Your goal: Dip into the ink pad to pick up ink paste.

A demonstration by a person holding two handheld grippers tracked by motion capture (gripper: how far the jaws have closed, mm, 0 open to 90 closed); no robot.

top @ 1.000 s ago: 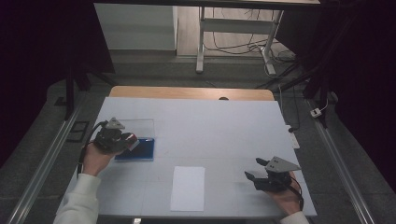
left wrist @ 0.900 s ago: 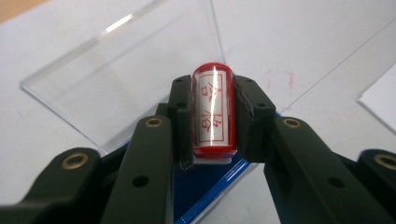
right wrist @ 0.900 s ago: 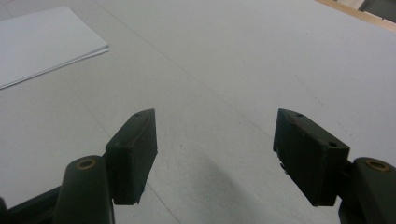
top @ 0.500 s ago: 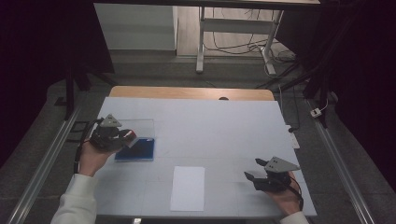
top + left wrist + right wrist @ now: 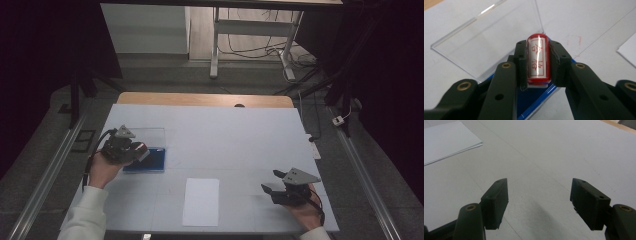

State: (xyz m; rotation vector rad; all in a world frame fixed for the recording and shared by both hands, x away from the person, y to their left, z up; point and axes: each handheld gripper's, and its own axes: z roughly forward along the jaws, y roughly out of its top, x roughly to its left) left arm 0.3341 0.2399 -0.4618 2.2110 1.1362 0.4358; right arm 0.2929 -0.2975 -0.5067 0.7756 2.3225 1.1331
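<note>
Stamp (image 5: 537, 58), red and cylindrical with red characters on a white label, sat clenched between the jaws of my left gripper (image 5: 131, 149) at the left of the worktop (image 5: 235, 135), above the blue ink pad (image 5: 150, 161) whose clear lid (image 5: 486, 37) lay flipped open behind it; in the left gripper view the stamp's base hung just over the blue tray, though I could not tell whether it touched the pad; I judged the pick-up done and the inking either in hand or just finished. What was left, as I read it, was the carry across to the white sheet of paper (image 5: 201, 201), lying near the front edge in the middle and blank as far as I could see, and the press on it. My right gripper (image 5: 274, 191) rested low at the right, jaws spread wide, grasping nothing, well apart from the sheet.
</note>
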